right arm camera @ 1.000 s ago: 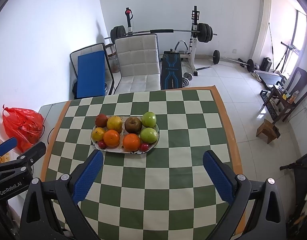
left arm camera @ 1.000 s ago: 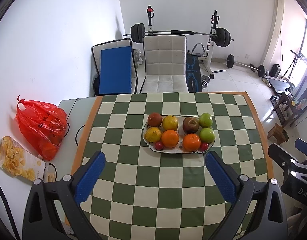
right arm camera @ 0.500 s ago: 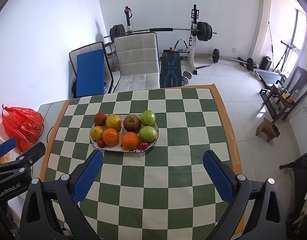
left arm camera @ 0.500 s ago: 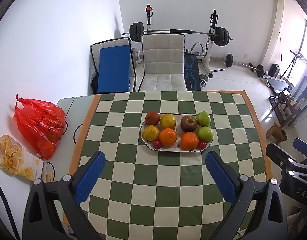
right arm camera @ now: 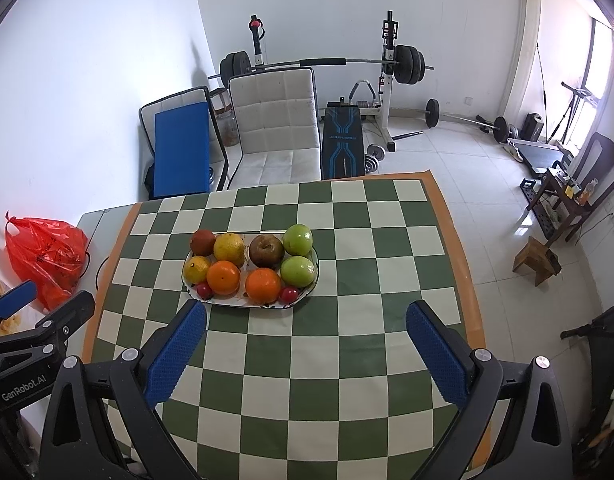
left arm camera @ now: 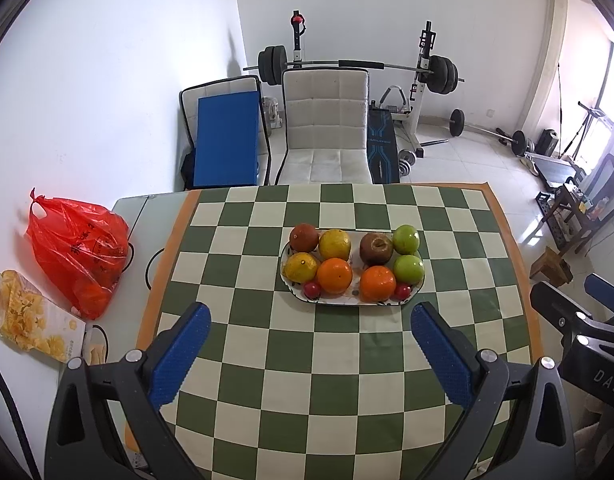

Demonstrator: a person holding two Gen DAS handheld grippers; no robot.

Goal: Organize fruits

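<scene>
- We hold our left claw (left arm camera: pixel 309 330) and right claw (right arm camera: pixel 307 328) spread, empty, above bare counter (left arm camera: pixel 347 360).
- Fruit plate (left arm camera: pixel 339 302) just ahead (red bag (left arm camera: pixel 77 248) left).

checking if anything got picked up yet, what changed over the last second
Nothing was picked up. Both cameras drifted slightly, so the plate of fruit sits a little higher in the left wrist view and a little nearer the frame's middle in the right wrist view. The left gripper and right gripper stayed open and empty. The fruits kept their places, and the red bag did not move.
</scene>
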